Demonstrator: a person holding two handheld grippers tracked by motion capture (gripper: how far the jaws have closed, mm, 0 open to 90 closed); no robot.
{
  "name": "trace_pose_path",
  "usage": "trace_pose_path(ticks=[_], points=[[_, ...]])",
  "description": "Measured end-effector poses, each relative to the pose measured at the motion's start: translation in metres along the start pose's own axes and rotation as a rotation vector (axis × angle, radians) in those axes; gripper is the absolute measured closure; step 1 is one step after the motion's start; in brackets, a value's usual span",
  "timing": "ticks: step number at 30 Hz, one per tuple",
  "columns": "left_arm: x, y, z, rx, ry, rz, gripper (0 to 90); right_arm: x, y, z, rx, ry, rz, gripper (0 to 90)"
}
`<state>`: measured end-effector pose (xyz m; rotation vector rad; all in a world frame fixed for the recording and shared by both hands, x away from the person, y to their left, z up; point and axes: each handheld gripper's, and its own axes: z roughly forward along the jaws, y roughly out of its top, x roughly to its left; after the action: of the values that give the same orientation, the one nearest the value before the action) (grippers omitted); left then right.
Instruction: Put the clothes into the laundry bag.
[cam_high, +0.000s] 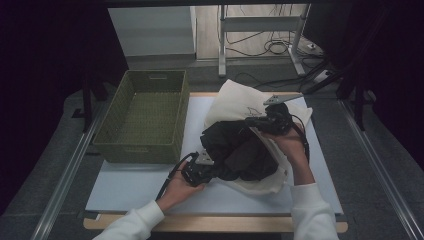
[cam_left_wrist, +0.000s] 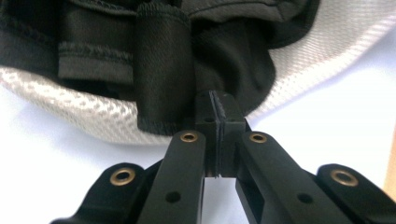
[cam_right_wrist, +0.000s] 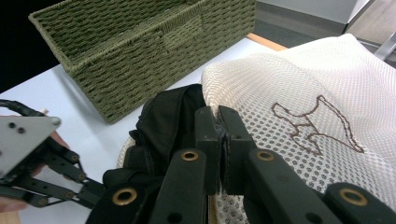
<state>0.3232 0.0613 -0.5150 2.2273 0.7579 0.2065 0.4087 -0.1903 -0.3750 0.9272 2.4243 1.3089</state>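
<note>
A green woven basket (cam_high: 145, 117) stands on the left part of the white table top (cam_high: 130, 185), just beside the cream mesh bag (cam_high: 235, 100) that lies to its right; the two are close but apart. A black garment (cam_high: 240, 150) bulges out of the bag's mouth toward the person, half in and half out, and its folds cover most of the bag's near end. The left gripper (cam_high: 212, 172) is at the near edge of that garment, jaws pressed together and pinching a fold of the black cloth. The right gripper (cam_high: 247, 122) sits over the top of the bag, jaws likewise shut, nipping the bag's mesh edge right where the garment comes out. Beyond the table stand a grey metal frame (cam_high: 260, 25) and loose cables (cam_high: 275, 47) on the floor. The left gripper view brings out the garment's stitched hems (cam_left_wrist: 93, 56) and the bag's mesh (cam_left_wrist: 84, 116) curling under it, with the clamped jaws meeting at a dark fold. The right gripper view shows a brown stitched outline of an animal (cam_right_wrist: 313, 123) on the bag, the basket's handle slot (cam_right_wrist: 182, 28), and the left gripper's grey plate (cam_right_wrist: 21, 140) at the lower left. No readable writing appears anywhere.
</note>
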Motion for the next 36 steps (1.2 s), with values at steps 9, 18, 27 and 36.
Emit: trace_pose_path(ticks=[9,18,27,36], points=[[0.008,0.023,0.027,0.019,0.044,-0.013,90.0,0.003,0.001,0.001,0.019,0.007,-0.010,88.0],[0.008,0.041,0.039,0.045,0.070,-0.012,90.0,0.007,0.002,0.003,0.035,0.017,-0.027,88.1],[0.009,0.058,0.052,0.047,0.091,-0.026,90.0,0.009,0.003,0.003,0.033,0.027,-0.034,88.1],[0.010,0.072,0.063,0.045,0.119,-0.035,90.0,0.010,0.003,0.002,0.029,0.031,-0.034,88.1]])
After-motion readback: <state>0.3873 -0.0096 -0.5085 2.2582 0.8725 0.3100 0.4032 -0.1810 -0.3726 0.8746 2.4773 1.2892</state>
